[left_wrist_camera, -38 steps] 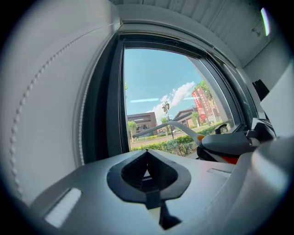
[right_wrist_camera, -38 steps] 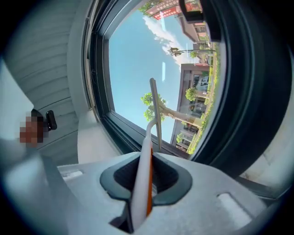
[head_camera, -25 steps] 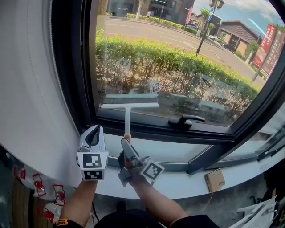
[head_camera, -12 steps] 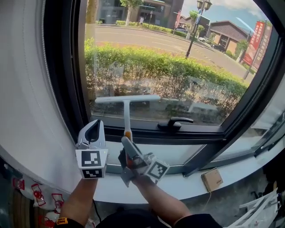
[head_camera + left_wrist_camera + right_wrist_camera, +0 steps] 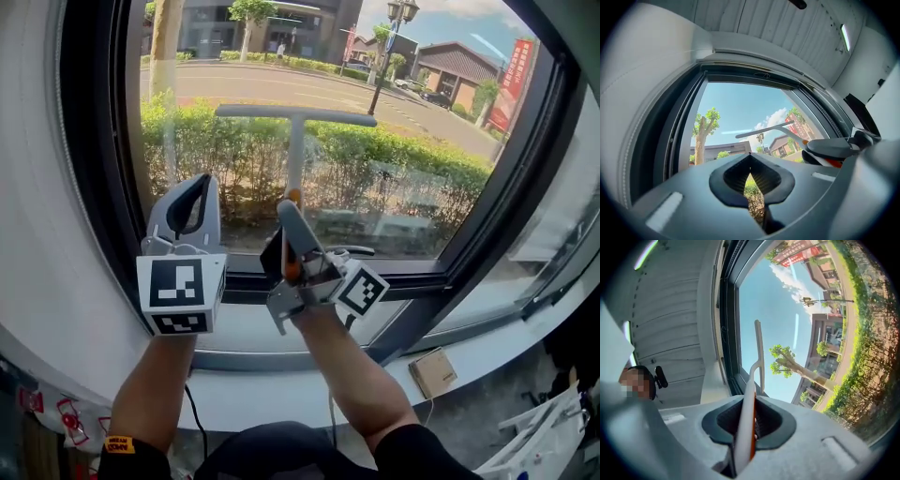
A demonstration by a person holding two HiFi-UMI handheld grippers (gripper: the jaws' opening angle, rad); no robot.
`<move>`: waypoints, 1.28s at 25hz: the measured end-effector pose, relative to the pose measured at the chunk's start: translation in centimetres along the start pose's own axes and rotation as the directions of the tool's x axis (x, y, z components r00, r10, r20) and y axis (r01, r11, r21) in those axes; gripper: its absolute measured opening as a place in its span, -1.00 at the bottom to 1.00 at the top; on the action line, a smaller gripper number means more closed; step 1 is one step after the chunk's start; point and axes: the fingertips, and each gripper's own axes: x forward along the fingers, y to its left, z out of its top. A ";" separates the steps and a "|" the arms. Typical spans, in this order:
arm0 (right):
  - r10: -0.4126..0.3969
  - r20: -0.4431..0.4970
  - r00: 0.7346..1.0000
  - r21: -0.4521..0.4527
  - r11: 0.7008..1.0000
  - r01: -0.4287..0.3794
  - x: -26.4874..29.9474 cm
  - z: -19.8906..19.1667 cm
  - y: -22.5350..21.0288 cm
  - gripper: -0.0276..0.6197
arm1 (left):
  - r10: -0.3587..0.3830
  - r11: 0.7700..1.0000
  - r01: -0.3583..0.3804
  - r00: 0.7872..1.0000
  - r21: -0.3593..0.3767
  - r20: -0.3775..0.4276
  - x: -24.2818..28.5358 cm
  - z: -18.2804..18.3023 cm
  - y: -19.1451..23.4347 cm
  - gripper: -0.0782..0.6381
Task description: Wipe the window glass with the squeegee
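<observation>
My right claw [image 5: 286, 214] pinches the squeegee [image 5: 295, 141] by its handle, with the blade high against the window glass [image 5: 422, 159]. Left claw [image 5: 190, 202] pressed together, empty, just beside. Best: blade flat, even pressure, one straight pull down.

Grey left gripper [image 5: 190, 192] bears a black-and-white marker cube [image 5: 180, 292]
</observation>
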 end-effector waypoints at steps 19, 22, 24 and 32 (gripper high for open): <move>-0.072 -0.101 0.992 0.136 0.987 0.086 -8.4 -4.9 -4.4 -0.79 | 0.017 0.999 -0.024 0.985 -0.040 -0.171 -1.2 -8.3 -2.6 -0.73; -0.113 -0.128 0.985 0.153 0.979 0.132 -10.8 -6.4 -5.5 -0.79 | 0.009 0.997 -0.026 0.973 -0.071 -0.231 -2.3 -11.5 -3.5 -0.73; -0.142 -0.145 0.979 0.169 0.972 0.166 -12.3 -7.5 -6.4 -0.79 | 0.008 0.996 -0.030 0.963 -0.079 -0.270 -3.0 -13.6 -4.0 -0.73; -0.230 -0.204 0.952 0.210 0.939 0.272 -17.5 -10.3 -8.6 -0.78 | -0.012 0.994 -0.030 0.919 -0.100 -0.394 -5.2 -19.8 -7.0 -0.73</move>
